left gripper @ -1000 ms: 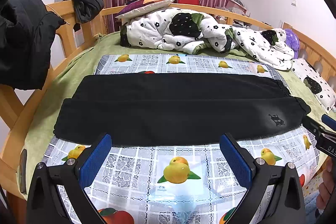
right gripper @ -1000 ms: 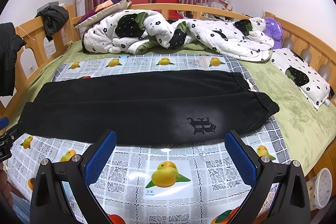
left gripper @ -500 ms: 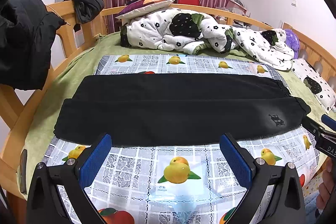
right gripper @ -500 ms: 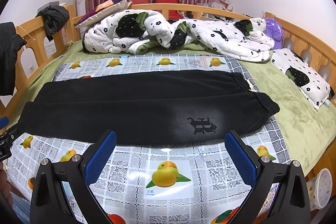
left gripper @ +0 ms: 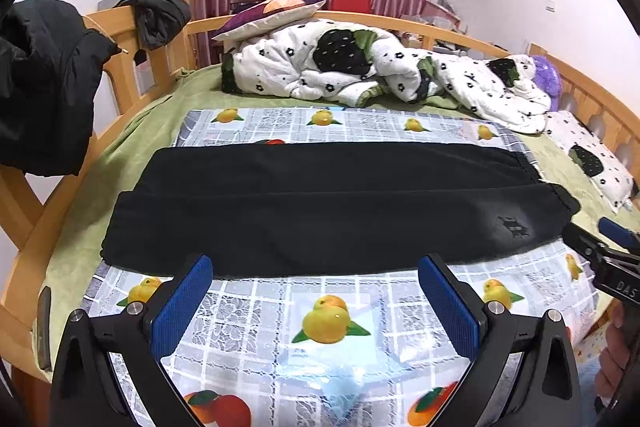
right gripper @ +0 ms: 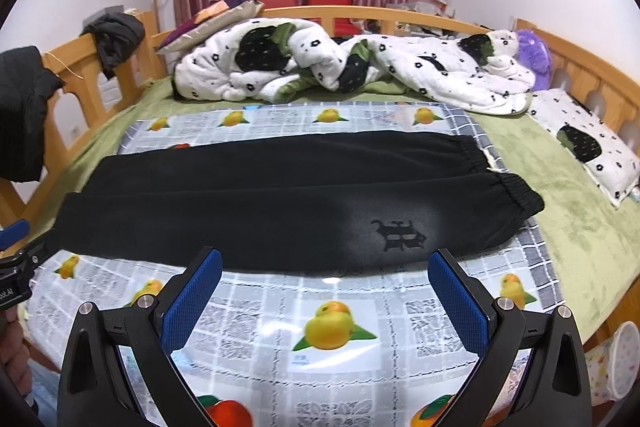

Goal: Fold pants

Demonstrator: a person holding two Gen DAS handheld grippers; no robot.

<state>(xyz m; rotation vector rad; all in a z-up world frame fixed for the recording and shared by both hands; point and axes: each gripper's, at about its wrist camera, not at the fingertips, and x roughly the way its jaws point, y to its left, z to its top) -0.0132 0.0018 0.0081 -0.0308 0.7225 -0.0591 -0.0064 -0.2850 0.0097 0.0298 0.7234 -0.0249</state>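
Black pants (left gripper: pixel 320 203) lie flat across the fruit-print mat (left gripper: pixel 328 323), both legs side by side, elastic cuffs to the right; they also show in the right wrist view (right gripper: pixel 288 199), with a dark logo (right gripper: pixel 400 235) near the cuff end. My left gripper (left gripper: pixel 316 301) is open and empty, hovering just short of the pants' near edge, toward the left half. My right gripper (right gripper: pixel 324 297) is open and empty, just short of the near edge below the logo. Each gripper shows at the edge of the other's view.
A crumpled white quilt (left gripper: pixel 372 71) and pillows lie at the back of the bed. A small pillow (right gripper: pixel 588 147) lies at right. Wooden rails (left gripper: pixel 120 67) ring the bed, with dark jackets (left gripper: pixel 40 83) hung on the left rail. A phone (left gripper: pixel 43 327) lies at the left edge.
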